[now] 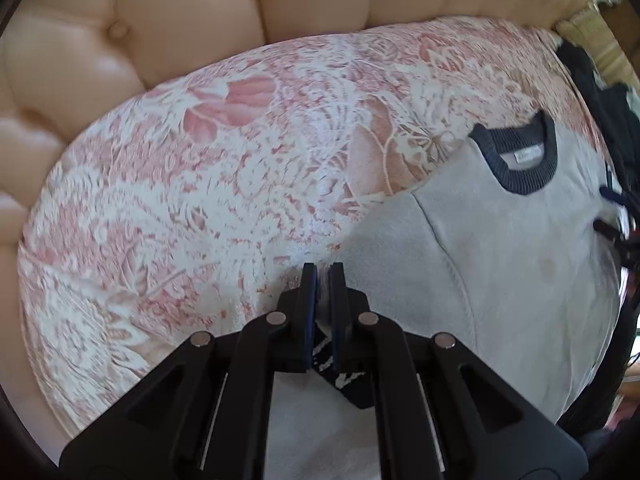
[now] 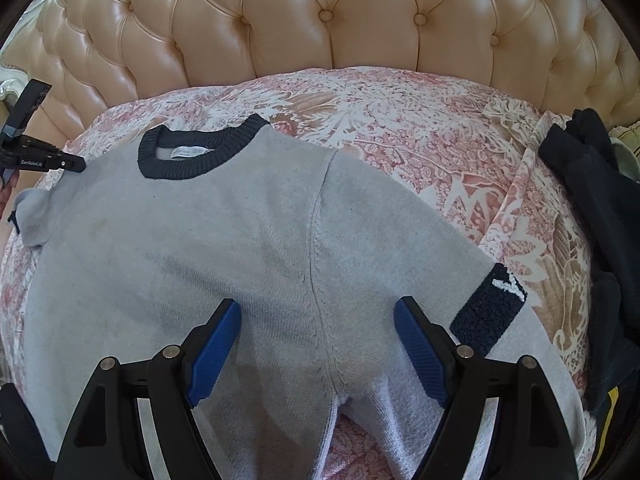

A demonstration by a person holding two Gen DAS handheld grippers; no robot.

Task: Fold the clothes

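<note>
A grey sweater (image 2: 200,240) with a dark ribbed collar (image 2: 200,152) lies flat on the floral bedspread (image 2: 400,120), neck toward the headboard. My right gripper (image 2: 318,306) hovers open over the sweater's right armhole seam, nothing between its blue pads (image 2: 212,352). That sleeve lies out to the right and ends in a dark cuff band (image 2: 488,312). My left gripper (image 1: 323,270) is shut on the other sleeve, with grey cloth and a dark cuff pinched between its fingers. The sweater (image 1: 500,240) spreads to its right. From the right wrist view the left gripper (image 2: 76,166) shows at the far left, by the shoulder.
A tufted beige headboard (image 2: 320,20) closes off the far side of the bed. A pile of dark clothes (image 2: 592,208) lies along the bed's right edge. The bedspread (image 1: 200,180) stretches bare to the left of the sweater.
</note>
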